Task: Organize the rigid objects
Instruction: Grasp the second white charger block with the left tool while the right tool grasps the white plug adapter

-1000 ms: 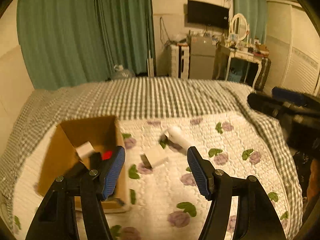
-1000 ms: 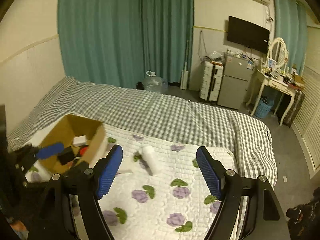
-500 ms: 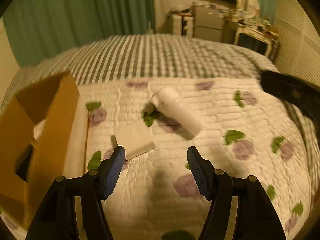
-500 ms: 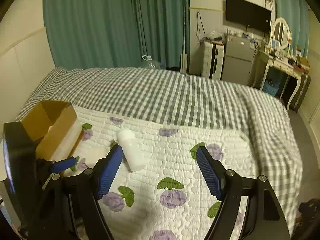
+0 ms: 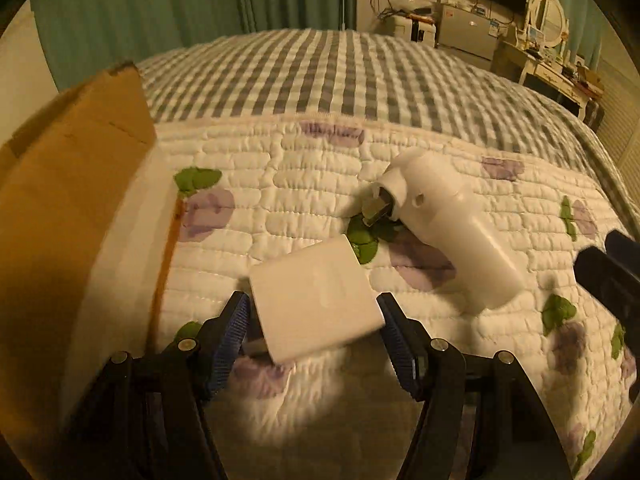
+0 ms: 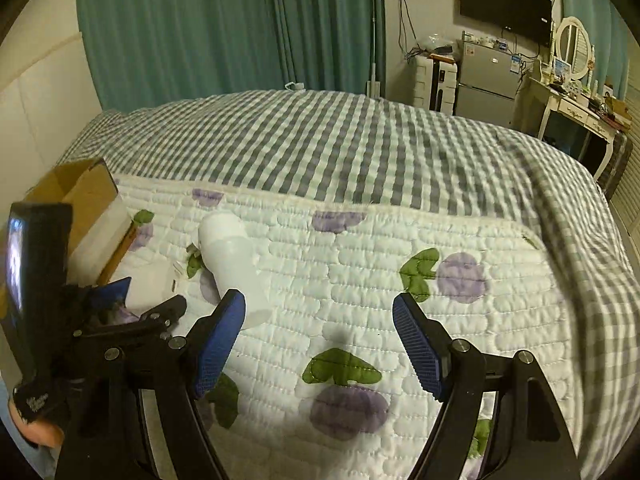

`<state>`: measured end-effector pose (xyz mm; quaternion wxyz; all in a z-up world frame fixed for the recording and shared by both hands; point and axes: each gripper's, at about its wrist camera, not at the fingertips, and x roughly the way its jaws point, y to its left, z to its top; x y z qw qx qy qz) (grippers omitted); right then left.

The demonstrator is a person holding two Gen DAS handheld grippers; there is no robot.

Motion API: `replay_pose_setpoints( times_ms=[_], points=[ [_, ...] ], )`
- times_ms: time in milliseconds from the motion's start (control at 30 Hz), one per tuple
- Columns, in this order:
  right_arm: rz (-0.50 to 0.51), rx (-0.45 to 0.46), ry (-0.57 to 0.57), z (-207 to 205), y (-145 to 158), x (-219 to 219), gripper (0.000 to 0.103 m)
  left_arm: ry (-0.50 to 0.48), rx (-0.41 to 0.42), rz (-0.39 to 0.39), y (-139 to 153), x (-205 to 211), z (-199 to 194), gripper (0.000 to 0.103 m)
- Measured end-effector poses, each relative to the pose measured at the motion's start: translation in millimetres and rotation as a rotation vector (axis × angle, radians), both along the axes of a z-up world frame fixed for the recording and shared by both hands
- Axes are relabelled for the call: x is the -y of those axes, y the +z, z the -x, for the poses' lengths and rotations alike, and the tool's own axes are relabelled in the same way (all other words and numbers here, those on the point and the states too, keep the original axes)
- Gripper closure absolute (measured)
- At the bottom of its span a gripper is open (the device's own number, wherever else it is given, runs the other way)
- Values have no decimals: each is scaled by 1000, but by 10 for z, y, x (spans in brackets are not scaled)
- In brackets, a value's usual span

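A flat white box [image 5: 316,300] lies on the floral quilt [image 5: 304,168], between the open fingers of my left gripper [image 5: 314,330], which straddles its near end without closing. It also shows in the right wrist view [image 6: 154,282]. A white cylindrical device [image 5: 448,232] lies tilted just right of the box, seen also in the right wrist view [image 6: 234,264]. The cardboard box [image 5: 68,184] stands at the left. My right gripper [image 6: 318,336] is open and empty above the quilt, right of the cylinder.
The quilt lies on a grey checked bedspread [image 6: 340,144]. Green curtains [image 6: 224,24], a small fridge [image 6: 486,76], a TV [image 6: 506,10] and a dressing table [image 6: 576,100] stand beyond the bed. The left gripper body [image 6: 80,320] fills the right view's lower left.
My left gripper has moved forward and down, from over the cardboard box to straddling the flat white box. My right gripper has come lower and closer to the quilt.
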<state>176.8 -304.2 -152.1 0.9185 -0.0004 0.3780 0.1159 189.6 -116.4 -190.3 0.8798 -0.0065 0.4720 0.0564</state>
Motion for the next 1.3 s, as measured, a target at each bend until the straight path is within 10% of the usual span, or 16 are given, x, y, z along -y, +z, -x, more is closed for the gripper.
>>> replay_pose_setpoints(
  times_ms=[500,700,767,1300],
  points=[
    [33,21,223,-332,-73,-382,27,36,43,10,118,146,362,43],
    [102,-55,344,-542,-255,-770,42,100,54,10,106,138,459,43],
    [111,-85,363,-572,-349,-831,69,101,59,3,98,142,460,43],
    [222,-60,147,451,200,73,71,50,56,120,451,375,905,43]
  ],
)
